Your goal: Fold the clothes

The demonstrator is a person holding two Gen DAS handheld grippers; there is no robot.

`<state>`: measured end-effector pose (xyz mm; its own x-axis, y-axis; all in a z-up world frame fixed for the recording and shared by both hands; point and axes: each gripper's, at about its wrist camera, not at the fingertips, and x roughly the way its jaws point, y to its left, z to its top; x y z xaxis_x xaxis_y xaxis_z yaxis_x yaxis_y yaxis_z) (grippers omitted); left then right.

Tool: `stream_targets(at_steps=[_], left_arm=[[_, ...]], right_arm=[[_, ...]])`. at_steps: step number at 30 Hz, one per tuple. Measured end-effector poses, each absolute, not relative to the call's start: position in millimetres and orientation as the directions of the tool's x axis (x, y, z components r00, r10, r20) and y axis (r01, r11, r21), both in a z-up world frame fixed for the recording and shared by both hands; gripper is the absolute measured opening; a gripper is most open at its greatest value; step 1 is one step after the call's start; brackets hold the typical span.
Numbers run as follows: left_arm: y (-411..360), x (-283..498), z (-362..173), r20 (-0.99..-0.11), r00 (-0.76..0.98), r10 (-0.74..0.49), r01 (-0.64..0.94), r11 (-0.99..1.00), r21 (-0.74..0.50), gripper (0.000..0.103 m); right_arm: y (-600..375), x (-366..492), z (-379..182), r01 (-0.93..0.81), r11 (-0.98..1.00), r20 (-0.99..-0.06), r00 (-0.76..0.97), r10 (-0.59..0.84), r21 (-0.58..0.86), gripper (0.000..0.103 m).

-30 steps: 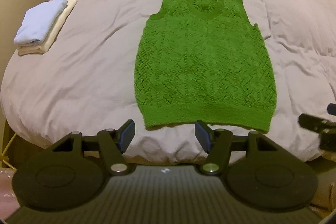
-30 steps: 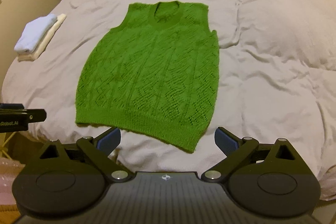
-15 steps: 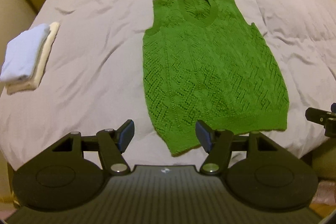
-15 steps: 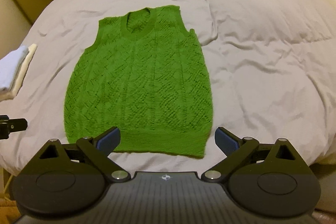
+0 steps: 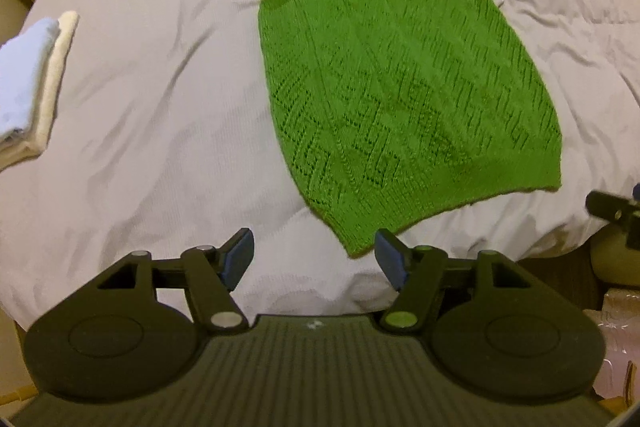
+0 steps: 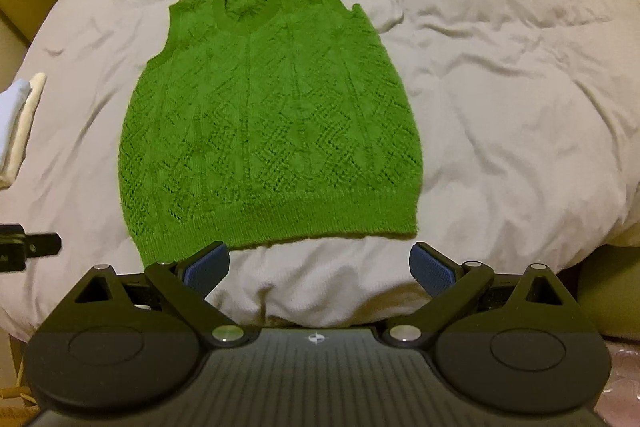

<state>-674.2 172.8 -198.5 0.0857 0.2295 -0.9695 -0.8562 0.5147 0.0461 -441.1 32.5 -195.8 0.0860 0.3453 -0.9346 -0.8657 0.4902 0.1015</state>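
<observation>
A green knitted sleeveless vest (image 5: 400, 79) lies flat on the bed, neck away from me, hem toward me; it also shows in the right wrist view (image 6: 272, 135). My left gripper (image 5: 314, 257) is open and empty, just short of the vest's near left hem corner. My right gripper (image 6: 320, 267) is open and empty, just in front of the hem, toward its right half. Neither touches the vest. The tip of the right gripper shows at the left wrist view's right edge (image 5: 612, 213), the left gripper at the right wrist view's left edge (image 6: 28, 247).
The bed is covered by a wrinkled pale grey duvet (image 5: 160, 107), also in the right wrist view (image 6: 500, 107). A stack of folded white and cream clothes (image 5: 28, 87) lies at the bed's left side. The bed's front edge drops off just beneath both grippers.
Both grippers have moved forward and closer to the vest's hem over the bed edge. The vest has not moved. Both stay open.
</observation>
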Motion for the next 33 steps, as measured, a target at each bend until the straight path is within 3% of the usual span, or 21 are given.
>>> stream_targets(at_steps=[17, 30, 33], left_arm=[[245, -614, -220, -0.970, 0.045, 0.239, -0.915, 0.400, 0.056, 0.063], [294, -545, -266, -0.978, 0.013, 0.210, -0.938, 0.342, 0.061, 0.063], [308, -531, -277, -0.977, 0.027, 0.213, -0.930, 0.362, 0.053, 0.062]], right_arm=[[144, -381, -226, -0.933, 0.352, -0.922, 0.200, 0.331, -0.076, 0.099], [207, -282, -282, -0.926, 0.358, -0.962, -0.021, 0.273, 0.122, 0.099], [221, -278, -294, -0.928, 0.345, -0.961, -0.049, 0.273, 0.145, 0.087]])
